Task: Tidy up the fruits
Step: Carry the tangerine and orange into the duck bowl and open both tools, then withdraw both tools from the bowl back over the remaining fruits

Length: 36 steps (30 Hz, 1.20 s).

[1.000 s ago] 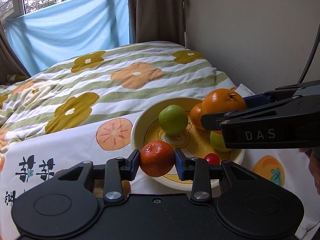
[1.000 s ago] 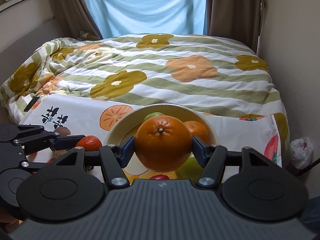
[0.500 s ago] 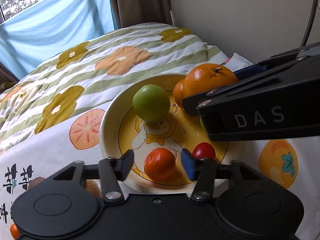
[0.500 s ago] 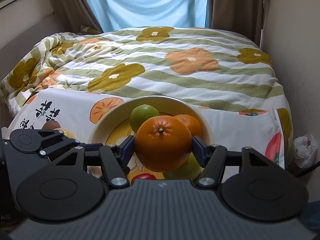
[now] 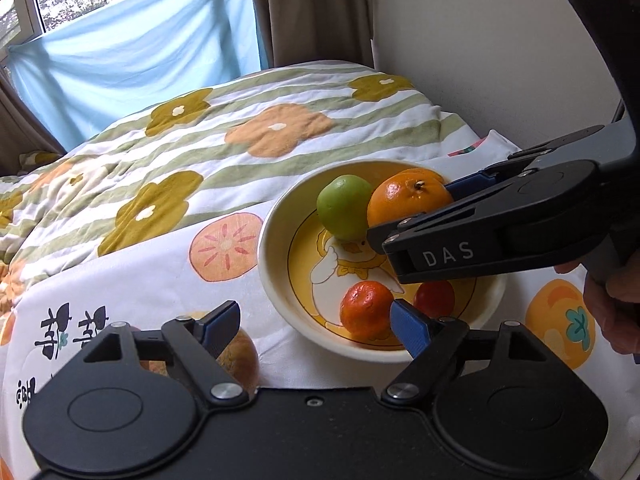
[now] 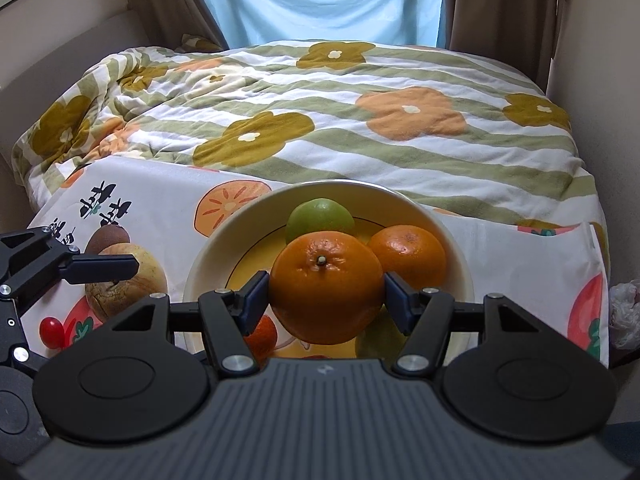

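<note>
Two tools are at the bowl (image 5: 276, 280), which sits on the bed. A second ago the left tool (image 5: 316, 322) was clenched on the mandarin (image 5: 366, 316); now its jaws stand released and empty, drawn back to the near left, and the mandarin lies in the bowl's near side beside a small red fruit (image 5: 434, 300). That piece is delivered — the left tool is free for what remains on the sheet: the pear (image 6: 128, 284), the brown fruit (image 6: 108, 240) behind it and a cherry tomato (image 6: 51, 330).

The right tool (image 6: 326, 298) is clamped on the orange (image 6: 326, 292) as before, held just above the bowl between the lime (image 6: 320, 220) and a second orange (image 6: 408, 256). It looks lower than earlier, so letting go is likely next — gently, lest the fruit roll.
</note>
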Available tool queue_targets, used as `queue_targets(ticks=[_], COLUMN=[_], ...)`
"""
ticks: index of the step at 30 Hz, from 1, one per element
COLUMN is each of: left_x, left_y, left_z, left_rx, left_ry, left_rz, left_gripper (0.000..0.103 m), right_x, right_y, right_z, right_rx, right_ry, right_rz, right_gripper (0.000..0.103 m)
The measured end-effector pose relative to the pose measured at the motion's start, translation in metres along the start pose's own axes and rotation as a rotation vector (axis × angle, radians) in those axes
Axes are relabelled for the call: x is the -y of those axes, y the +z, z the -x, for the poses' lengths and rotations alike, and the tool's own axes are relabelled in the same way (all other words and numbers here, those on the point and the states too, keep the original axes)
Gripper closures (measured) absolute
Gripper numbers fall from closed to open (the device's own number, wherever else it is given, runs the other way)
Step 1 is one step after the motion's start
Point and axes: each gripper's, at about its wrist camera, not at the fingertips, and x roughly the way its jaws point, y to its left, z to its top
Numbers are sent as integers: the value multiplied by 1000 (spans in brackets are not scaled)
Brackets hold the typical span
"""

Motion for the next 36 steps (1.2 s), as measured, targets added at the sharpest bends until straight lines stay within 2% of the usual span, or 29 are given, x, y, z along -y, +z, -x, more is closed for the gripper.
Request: queue_targets(ticks=[14,16,17,19,26,36], left_x=[-3,-2,-2,-3,-7,-20], left_y=[-11,-12,-12,-14,-18,-31], left_z=[8,10,12,14,33,79], left_rx=[-5,-4,-2,-2,10,74], left_ry=[35,41,44,46,70,153], left_rz=[67,69,70,76,115,194], left_gripper=[17,17,17,17,17,16], right_x=[-8,-10,-10,-10,-11,-31], right_y=[-7,-7,-7,-8,-10,-12], right_z=[-17,-11,-6,1,17,50], right_rx=[-1,32,53,91,100,130], right_ry=[16,8,-8,-27,-50,-26], right_rz=[65,81,87,91,110,127], right_gripper=[25,14,0,0,0,0])
